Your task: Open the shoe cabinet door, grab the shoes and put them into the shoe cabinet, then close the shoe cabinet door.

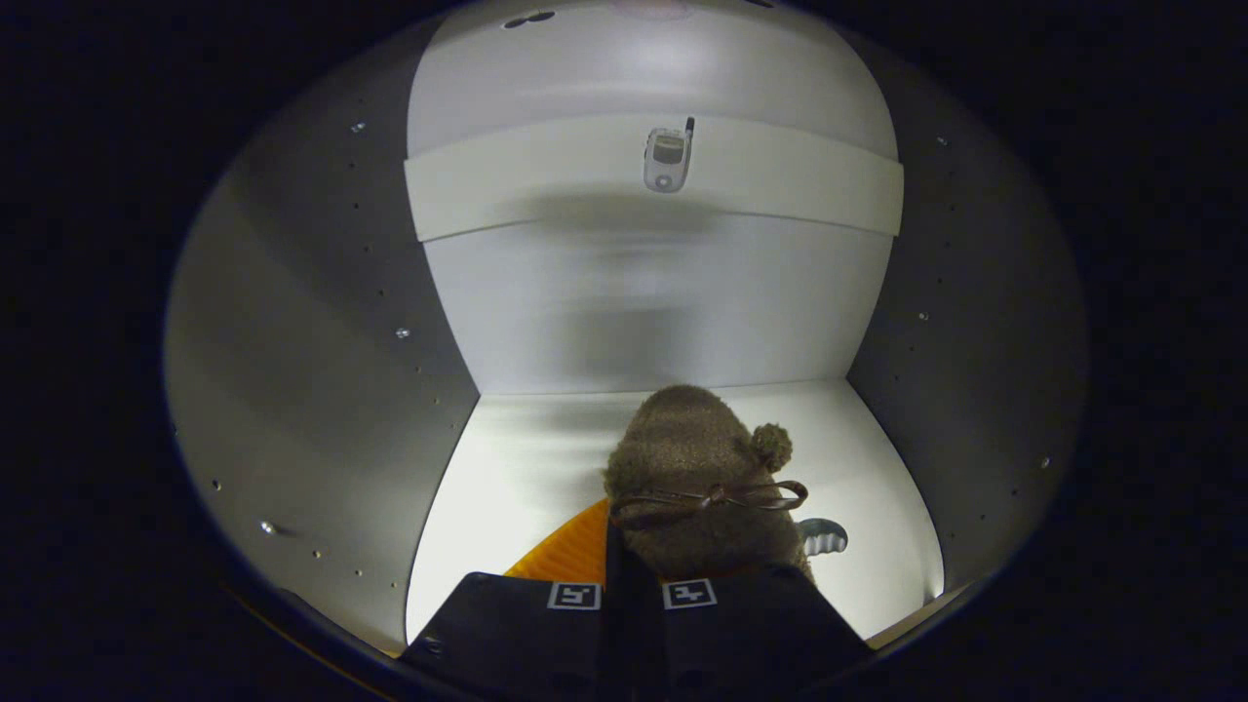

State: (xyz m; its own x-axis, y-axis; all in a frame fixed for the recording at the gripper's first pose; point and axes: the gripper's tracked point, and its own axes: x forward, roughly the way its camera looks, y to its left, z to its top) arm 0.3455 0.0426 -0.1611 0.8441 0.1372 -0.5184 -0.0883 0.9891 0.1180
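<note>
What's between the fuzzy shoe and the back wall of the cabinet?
Nothing. In the gripper view, bare white shelf floor runs from the shoe to the back wall. The gripper holds the shoe.

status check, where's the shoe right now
Gripper shut on the fuzzy brown shoe, inside the shoe cabinet. Shoe over the cabinet floor, not released. Shelf above.

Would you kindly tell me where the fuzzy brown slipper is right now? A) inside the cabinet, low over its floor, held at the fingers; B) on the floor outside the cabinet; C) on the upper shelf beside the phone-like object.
A: the fuzzy brown slipper sits just ahead of the hand-held gripper, over the cabinet floor, with the fingers closed on its near edge.
</note>
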